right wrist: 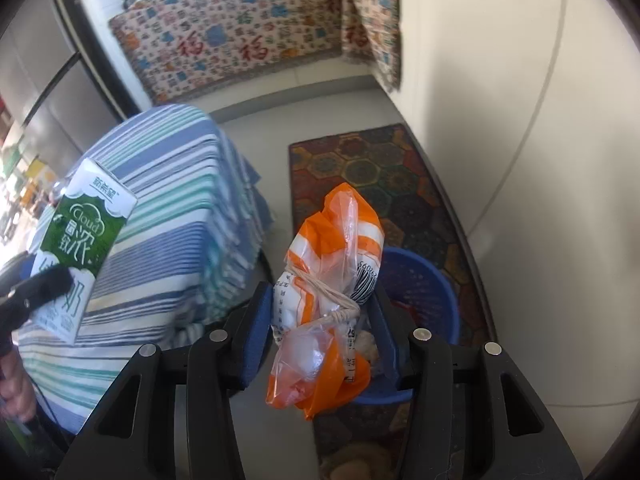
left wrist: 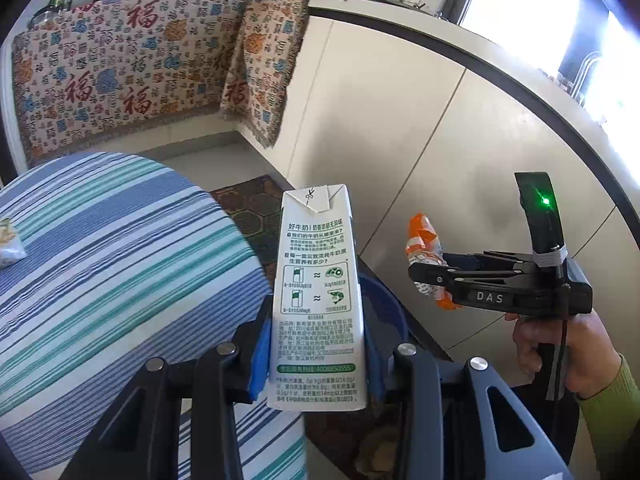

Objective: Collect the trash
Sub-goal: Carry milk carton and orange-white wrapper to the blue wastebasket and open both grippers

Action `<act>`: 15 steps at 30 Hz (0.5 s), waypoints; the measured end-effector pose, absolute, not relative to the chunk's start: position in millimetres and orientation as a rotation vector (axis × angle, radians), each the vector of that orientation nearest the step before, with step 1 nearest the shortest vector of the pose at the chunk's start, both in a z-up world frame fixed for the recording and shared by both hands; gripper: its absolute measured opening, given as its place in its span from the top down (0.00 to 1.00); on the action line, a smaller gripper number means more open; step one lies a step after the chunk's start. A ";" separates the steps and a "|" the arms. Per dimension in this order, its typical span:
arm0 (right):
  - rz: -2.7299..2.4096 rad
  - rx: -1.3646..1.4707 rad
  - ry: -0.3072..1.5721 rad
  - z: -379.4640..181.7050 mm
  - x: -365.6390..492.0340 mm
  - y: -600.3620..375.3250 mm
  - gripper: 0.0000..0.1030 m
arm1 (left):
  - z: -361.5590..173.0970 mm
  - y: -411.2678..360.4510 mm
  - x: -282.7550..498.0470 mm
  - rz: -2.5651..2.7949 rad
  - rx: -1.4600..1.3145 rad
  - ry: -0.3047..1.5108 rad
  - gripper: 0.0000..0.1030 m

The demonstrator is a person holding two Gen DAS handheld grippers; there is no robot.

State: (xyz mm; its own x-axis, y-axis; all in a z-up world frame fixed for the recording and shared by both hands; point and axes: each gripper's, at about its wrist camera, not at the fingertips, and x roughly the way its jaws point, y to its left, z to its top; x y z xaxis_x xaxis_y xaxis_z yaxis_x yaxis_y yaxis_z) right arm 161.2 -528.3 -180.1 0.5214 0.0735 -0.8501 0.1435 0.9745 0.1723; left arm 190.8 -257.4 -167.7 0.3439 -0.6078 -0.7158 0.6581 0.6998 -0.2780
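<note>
In the left wrist view, the left gripper (left wrist: 318,364) is clamped on a white milk carton (left wrist: 318,296), held upright between its blue pads (left wrist: 259,364), beside the striped tablecloth (left wrist: 120,260). Off to the right, the right gripper (left wrist: 430,276) grips an orange and white plastic bag (left wrist: 422,240).

In the right wrist view, the right gripper (right wrist: 320,332) is closed on the tied bag (right wrist: 332,280), which hangs above a blue basket (right wrist: 424,280) standing on a patterned mat (right wrist: 372,168). At the left edge, the carton (right wrist: 80,240) is tilted, pinched by the left gripper (right wrist: 36,292).
</note>
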 end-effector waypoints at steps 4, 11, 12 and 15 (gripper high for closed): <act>-0.076 0.289 1.043 -200.5 156.4 -558.9 0.52 | -189.2 -303.8 191.9 -0.851 0.078 0.946 0.62; -0.102 0.343 1.059 -228.1 153.3 -584.5 0.52 | -229.6 -358.4 198.8 -0.863 0.098 1.011 0.62; -0.104 0.354 1.063 -231.5 153.4 -588.2 0.52 | -234.7 -363.1 199.4 -0.864 0.100 1.019 0.62; -0.120 0.375 1.075 -237.6 153.1 -595.0 0.52 | -248.8 -377.6 202.7 -0.861 0.110 1.034 0.62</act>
